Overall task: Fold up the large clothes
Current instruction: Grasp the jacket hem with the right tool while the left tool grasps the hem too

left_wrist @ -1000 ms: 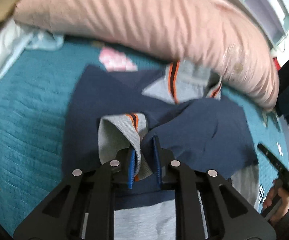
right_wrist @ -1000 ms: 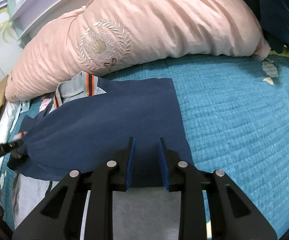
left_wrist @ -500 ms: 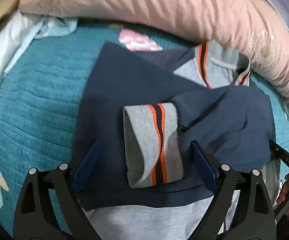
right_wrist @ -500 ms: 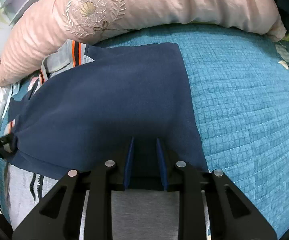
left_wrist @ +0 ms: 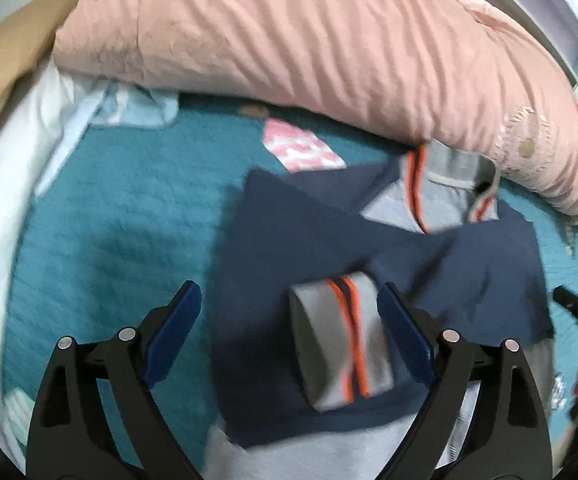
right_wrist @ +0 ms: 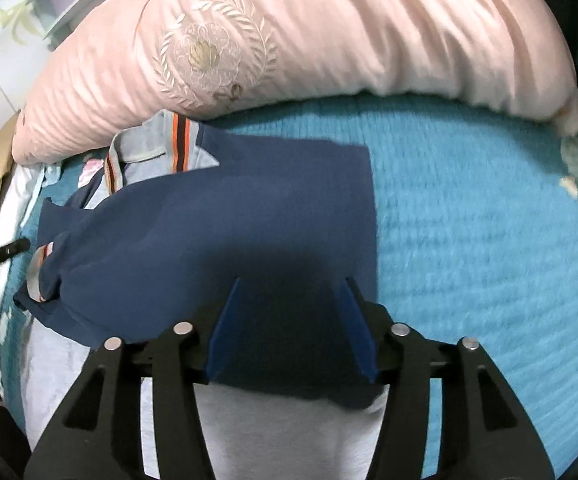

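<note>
A navy and grey jacket [left_wrist: 289, 248] with orange stripes lies on the teal bedspread [left_wrist: 129, 208], sleeves folded across its body. Its grey striped cuff [left_wrist: 341, 340] lies flat on the navy cloth, between the fingers of my left gripper [left_wrist: 289, 308], which is open and holds nothing. In the right wrist view the jacket [right_wrist: 217, 220] lies flat with its collar [right_wrist: 161, 148] toward the pillow. My right gripper [right_wrist: 289, 292] is open over the navy cloth near the lower edge of the folded part, holding nothing.
A large pink pillow [left_wrist: 309, 40] lies along the far side of the bed, also in the right wrist view [right_wrist: 289, 36]. White bedding [left_wrist: 5, 184] and a brown box [left_wrist: 5, 56] lie at the left. A pink patterned cloth [left_wrist: 301, 148] lies near the collar.
My left gripper let go of the cuff, opened wide and drew back and left. My right gripper, shut on the navy cloth before, has opened and released it.
</note>
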Available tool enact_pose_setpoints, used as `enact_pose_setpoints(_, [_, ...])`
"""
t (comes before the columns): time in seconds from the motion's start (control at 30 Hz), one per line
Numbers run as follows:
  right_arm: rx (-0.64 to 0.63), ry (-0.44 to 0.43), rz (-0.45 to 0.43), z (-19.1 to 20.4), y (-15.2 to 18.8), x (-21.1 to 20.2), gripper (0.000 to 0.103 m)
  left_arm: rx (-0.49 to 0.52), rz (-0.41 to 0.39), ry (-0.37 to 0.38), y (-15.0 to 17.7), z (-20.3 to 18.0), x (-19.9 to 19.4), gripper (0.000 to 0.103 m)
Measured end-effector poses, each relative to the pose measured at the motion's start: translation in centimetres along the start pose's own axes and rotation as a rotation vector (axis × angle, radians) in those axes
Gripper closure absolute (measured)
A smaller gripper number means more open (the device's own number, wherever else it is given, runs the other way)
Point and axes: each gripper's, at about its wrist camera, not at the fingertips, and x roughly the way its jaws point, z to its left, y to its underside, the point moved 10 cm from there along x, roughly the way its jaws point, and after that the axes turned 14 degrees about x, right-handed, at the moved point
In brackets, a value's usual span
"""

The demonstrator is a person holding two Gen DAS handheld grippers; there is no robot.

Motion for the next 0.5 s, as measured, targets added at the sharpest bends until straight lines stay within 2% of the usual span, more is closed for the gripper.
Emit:
enact_pose_setpoints(0.07, [-0.041,0.014,0.007,0.0,-1.1,0.1,0.051,0.026,0.016,-0.042,-0.8,1.0,0.6,0.013])
enact_pose_setpoints(0.2, [-0.138,0.079,0.039,-0.5,-3.2,1.3,0.048,0.07,0.045,-0.06,-2.4,1.6,2.6,0.013])
enact_pose_setpoints(0.27, [-0.182,0.097,0.063,-0.7,-3.8,2.0,0.048,0.171,0.065,-0.086,-3.7,1.5,3.4,0.013])
enact_pose_setpoints(0.33, [-0.231,0.102,0.126,-0.8,-4.6,3.3,0.048,0.264,0.073,-0.126,-4.6,1.7,4.0,0.013])
enact_pose_setpoints(0.5, [-0.366,0.101,0.177,0.2,-6.9,5.1,0.047,0.367,0.14,-0.008,-4.9,2.0,6.4,0.013])
